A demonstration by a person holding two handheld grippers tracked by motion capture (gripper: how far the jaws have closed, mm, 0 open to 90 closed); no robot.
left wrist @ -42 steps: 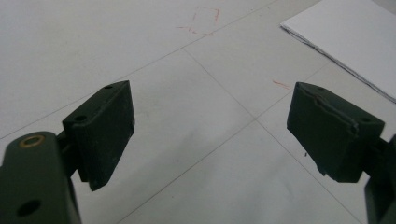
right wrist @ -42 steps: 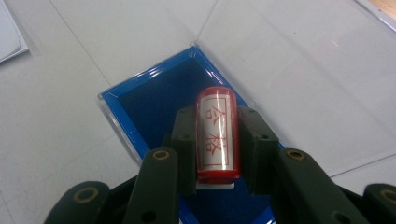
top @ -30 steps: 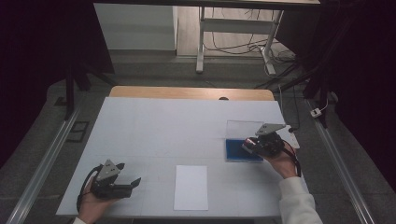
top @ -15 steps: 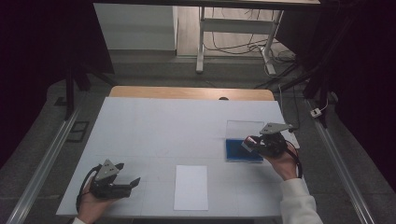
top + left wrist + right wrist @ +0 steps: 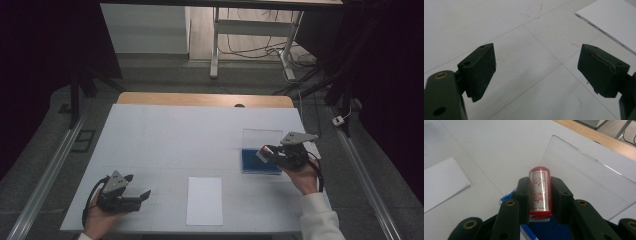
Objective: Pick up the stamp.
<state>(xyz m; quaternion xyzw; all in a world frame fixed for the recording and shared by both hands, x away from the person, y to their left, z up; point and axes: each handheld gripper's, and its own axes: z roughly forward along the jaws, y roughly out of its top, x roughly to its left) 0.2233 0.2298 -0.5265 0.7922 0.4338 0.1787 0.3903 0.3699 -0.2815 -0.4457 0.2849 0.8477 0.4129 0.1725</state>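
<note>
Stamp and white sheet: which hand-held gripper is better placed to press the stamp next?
Right. The right hand-held gripper is shut on the stamp, above the blue ink pad. The left hand-held gripper is open, holding nothing, beside the white sheet.

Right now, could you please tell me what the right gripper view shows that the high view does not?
The right gripper view alone shows the red characters on the stamp's label, with both black jaws pressed against its sides. The high view alone shows the left gripper, open near the table's front left. Both share the clear lid, the blue ink pad under the stamp, and the white paper.
</note>
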